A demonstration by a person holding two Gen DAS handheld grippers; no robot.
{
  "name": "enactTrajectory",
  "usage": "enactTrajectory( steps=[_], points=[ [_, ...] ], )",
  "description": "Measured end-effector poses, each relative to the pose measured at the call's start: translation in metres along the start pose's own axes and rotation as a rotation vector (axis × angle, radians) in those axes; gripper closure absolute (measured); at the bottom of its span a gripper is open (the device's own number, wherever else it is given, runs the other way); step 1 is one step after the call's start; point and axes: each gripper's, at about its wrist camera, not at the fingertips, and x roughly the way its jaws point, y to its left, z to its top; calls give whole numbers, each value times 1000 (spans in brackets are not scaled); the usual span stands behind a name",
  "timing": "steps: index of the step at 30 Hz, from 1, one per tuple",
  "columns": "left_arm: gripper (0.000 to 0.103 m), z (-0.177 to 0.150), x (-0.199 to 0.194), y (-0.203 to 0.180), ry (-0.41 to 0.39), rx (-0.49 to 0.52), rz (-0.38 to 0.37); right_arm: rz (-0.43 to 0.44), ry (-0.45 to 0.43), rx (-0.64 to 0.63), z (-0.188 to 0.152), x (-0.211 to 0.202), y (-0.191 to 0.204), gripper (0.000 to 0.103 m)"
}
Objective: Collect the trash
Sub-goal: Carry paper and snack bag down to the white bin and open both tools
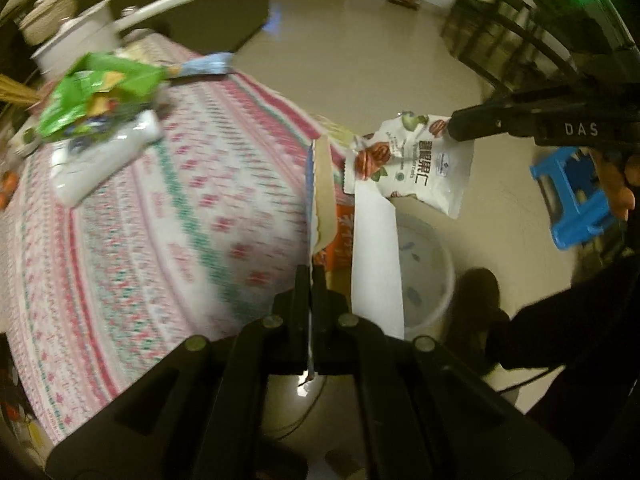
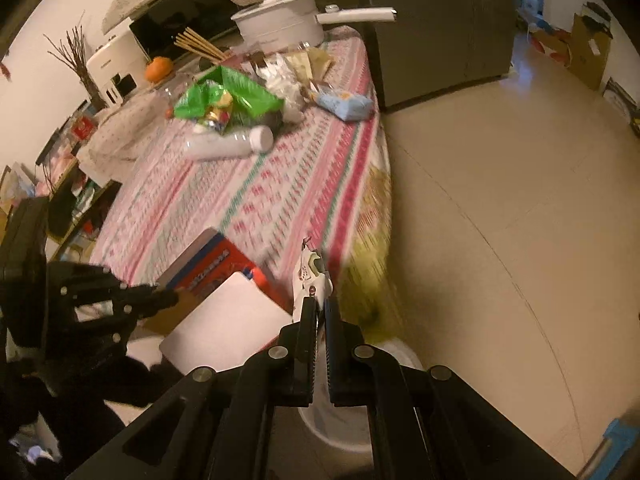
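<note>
Left wrist view has the left gripper clamped tight on a torn, flattened carton, jaws pinching its thin edge so the flap hangs low in the middle of the frame, right over the white bin. That grip makes sense: an edge pinch lets the flat piece dangle and drop clean. At right of the frame the right gripper nips 1 corner of a white nut snack bag, which droops above the bin too. Looks like both pieces are staged for dumping. More trash sits at upper left on the patterned tablecloth: a green wrapper and a white bottle, not yet collected.
</note>
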Motion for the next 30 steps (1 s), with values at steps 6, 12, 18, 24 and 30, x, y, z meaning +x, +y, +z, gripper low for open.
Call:
enactTrajectory(
  steps=[6,12,18,24,30],
  points=[
    [102,-12,34,-43,85,93,-47,-51,98,1,-39,2,-19,99],
    [102,-18,73,-63,137,112,-39,-120,228,-19,-66,39,-28,99],
    [102,-22,102,-78,175,124,-13,-144,330,-23,-75,76,-37,99],
    [102,-16,126,-83,188,128,14,-131,385,24,-72,104,-48,99],
    [102,-11,143,-92,193,135,26,-127,430,67,-68,122,-54,99]
  ],
)
